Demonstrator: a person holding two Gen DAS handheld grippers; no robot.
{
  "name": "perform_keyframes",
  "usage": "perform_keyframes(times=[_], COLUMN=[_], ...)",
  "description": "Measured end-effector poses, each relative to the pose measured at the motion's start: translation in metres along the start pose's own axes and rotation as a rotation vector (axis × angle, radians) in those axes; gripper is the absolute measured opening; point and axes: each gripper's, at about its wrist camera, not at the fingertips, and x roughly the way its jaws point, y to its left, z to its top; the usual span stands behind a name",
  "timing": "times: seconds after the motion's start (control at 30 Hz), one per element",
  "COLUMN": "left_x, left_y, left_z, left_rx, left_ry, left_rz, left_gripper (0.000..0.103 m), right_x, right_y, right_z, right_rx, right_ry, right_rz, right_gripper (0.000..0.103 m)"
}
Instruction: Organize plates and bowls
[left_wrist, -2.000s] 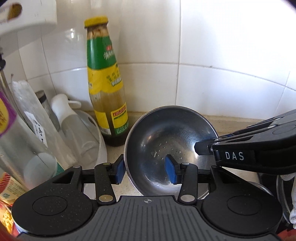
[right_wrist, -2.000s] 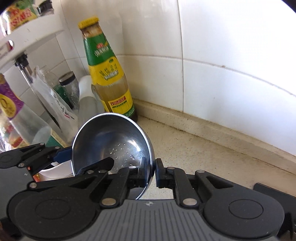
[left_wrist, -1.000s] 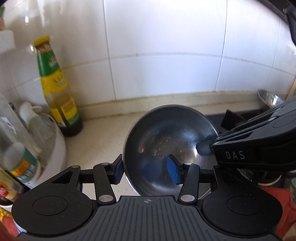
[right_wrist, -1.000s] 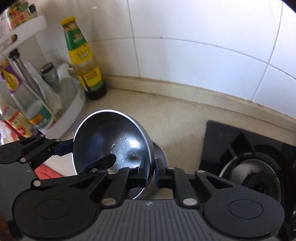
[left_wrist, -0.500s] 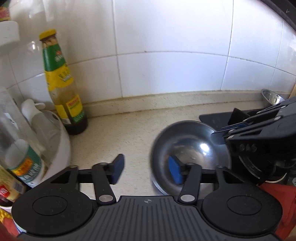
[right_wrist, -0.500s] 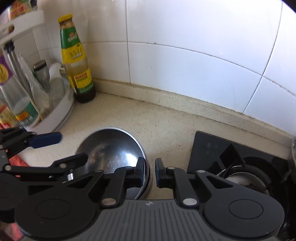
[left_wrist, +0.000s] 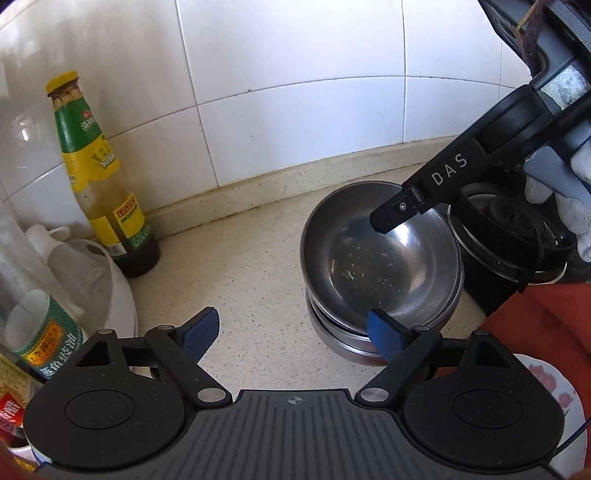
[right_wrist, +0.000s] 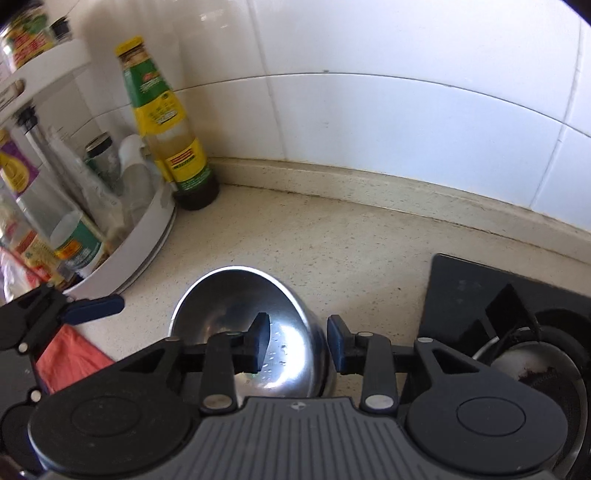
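Observation:
A wet steel bowl sits nested on top of another steel bowl on the beige counter; it also shows in the right wrist view. My left gripper is open and empty, its right fingertip just before the bowl's near rim. My right gripper is open, its jaws standing on either side of the bowl's right rim without pressing it. In the left wrist view the right gripper's finger hangs over the bowl.
A green and yellow sauce bottle stands by the tiled wall. A white rack with bottles and jars is at the left. A black gas stove lies right of the bowls. A flowered plate and red cloth are near right.
The bowl was carried right from beside the sauce bottle and set down onto the other bowl. Both grippers have opened and let go of it.

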Motion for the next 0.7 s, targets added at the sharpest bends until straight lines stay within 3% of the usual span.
perform_keyframes(times=[0.23,0.33,0.5,0.7], left_x=[-0.013,-0.009,0.015,0.049], left_y=[0.009,0.014,0.015,-0.006], left_z=[-0.01,-0.017,-0.029,-0.026], left_rx=[0.027,0.061,0.08,0.155], left_ry=[-0.064,-0.047,-0.011,0.016], left_rz=[-0.048,-0.037,-0.089,-0.14], left_gripper=[0.097,0.098,0.098,0.1], right_x=[0.011,0.017,0.033,0.047], right_y=[-0.005,-0.006,-0.008,-0.015], right_z=[0.003,0.001,-0.002,-0.001], right_rx=[0.004,-0.005,-0.003,0.003], right_ry=[0.005,0.034,0.086,0.09], right_rz=[0.016,0.015,0.038,0.058], right_gripper=[0.041,0.042,0.05,0.066])
